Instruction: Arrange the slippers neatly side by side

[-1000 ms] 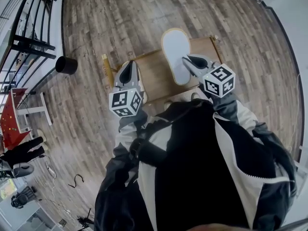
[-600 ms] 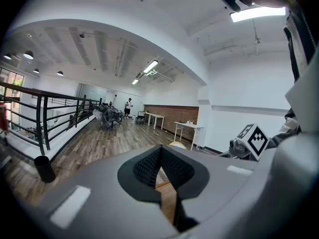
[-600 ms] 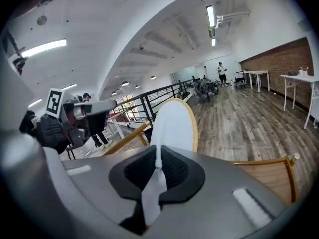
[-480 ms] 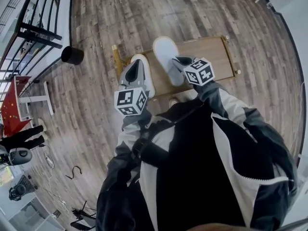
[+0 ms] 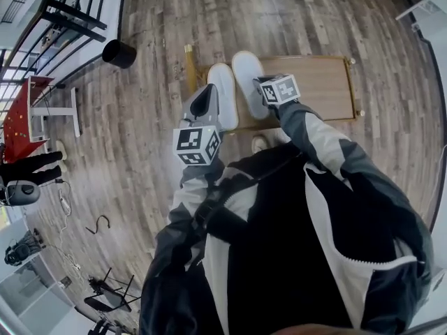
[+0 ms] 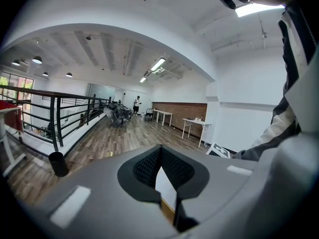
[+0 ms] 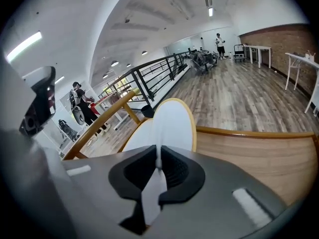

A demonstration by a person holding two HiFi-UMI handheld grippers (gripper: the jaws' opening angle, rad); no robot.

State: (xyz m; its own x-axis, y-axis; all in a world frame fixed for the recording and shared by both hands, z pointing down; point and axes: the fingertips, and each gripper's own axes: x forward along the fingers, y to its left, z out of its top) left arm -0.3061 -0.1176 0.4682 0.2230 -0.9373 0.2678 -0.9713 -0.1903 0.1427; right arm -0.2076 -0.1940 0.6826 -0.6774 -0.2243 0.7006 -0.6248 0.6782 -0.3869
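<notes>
Two white slippers lie on a low wooden table (image 5: 321, 82). My right gripper (image 5: 262, 84) is shut on the heel end of the right slipper (image 5: 248, 82). In the right gripper view a white strip of that slipper (image 7: 172, 126) runs between the jaws of this gripper (image 7: 158, 158), with the sole pointing away. The left slipper (image 5: 223, 96) sits close beside it, also seen as the left slipper (image 7: 139, 136). My left gripper (image 5: 207, 95) is shut over that slipper's left edge. In its own view the left gripper (image 6: 160, 153) has white showing only beneath it.
A black bin (image 5: 119, 53) stands on the wood floor to the table's far left, in front of a black railing (image 5: 70, 12). A red table (image 5: 17, 110) and a person (image 5: 28, 166) are at the far left. One shoe (image 5: 260, 144) shows by the table's near edge.
The right gripper has come down and to the left with its slipper, which now sits next to the left one. The left gripper has shifted a little along the left slipper.
</notes>
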